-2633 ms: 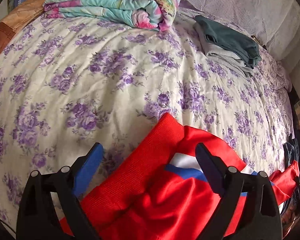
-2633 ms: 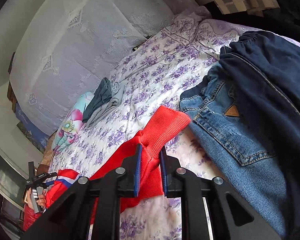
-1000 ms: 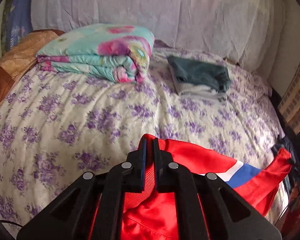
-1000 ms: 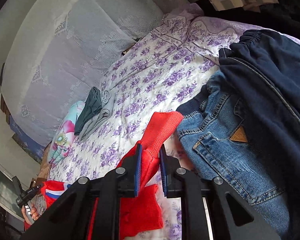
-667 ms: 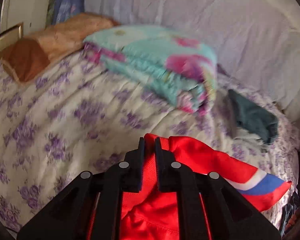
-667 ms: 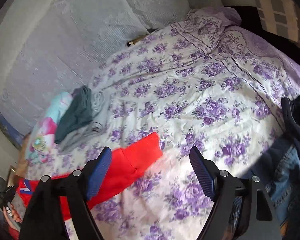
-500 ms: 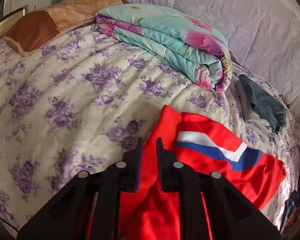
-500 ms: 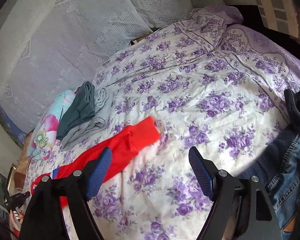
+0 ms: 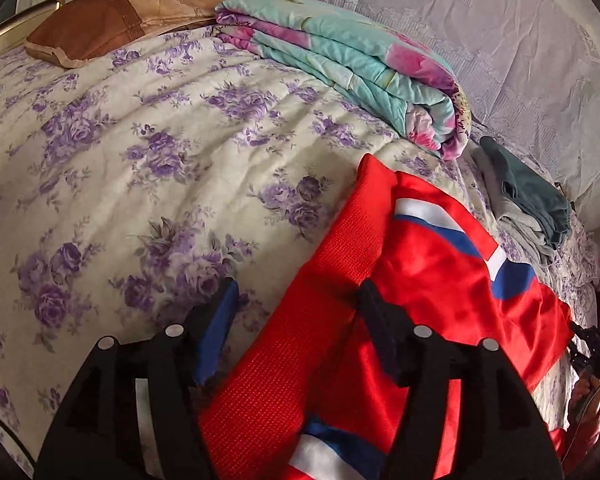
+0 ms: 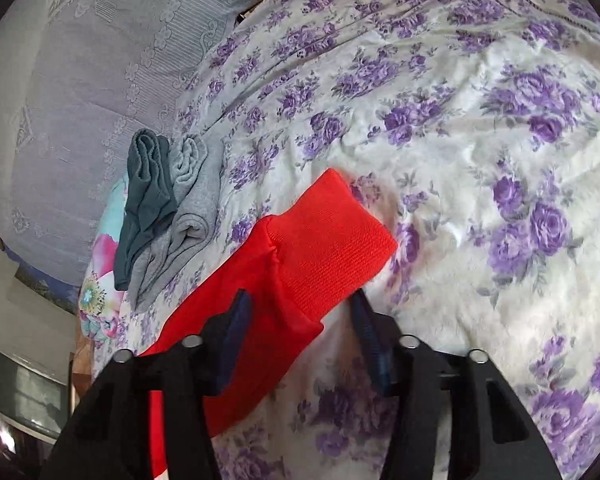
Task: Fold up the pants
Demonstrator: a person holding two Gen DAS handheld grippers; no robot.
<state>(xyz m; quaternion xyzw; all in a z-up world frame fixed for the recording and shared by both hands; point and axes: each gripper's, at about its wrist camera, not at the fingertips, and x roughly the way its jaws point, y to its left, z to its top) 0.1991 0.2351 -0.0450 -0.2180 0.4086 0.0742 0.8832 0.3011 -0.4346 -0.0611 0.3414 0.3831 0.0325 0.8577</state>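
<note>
Red pants (image 9: 332,340) flat on floral bedspread (image 9: 140,152); left gripper (image 9: 296,300) opening, cloth released; right gripper (image 10: 300,312) closing, straddling cuff, pads clear.

One pair of red track pants with white and blue stripes (image 9: 440,280) lies across one cream bedspread printed with purple flowers (image 9: 140,160). At one o'clock sit two folded garments, one dark teal (image 9: 532,196) and one grey (image 9: 516,232). At twelve o'clock: one folded turquoise floral quilt (image 9: 360,60). At eleven: one brown pillow (image 9: 112,24)
</note>
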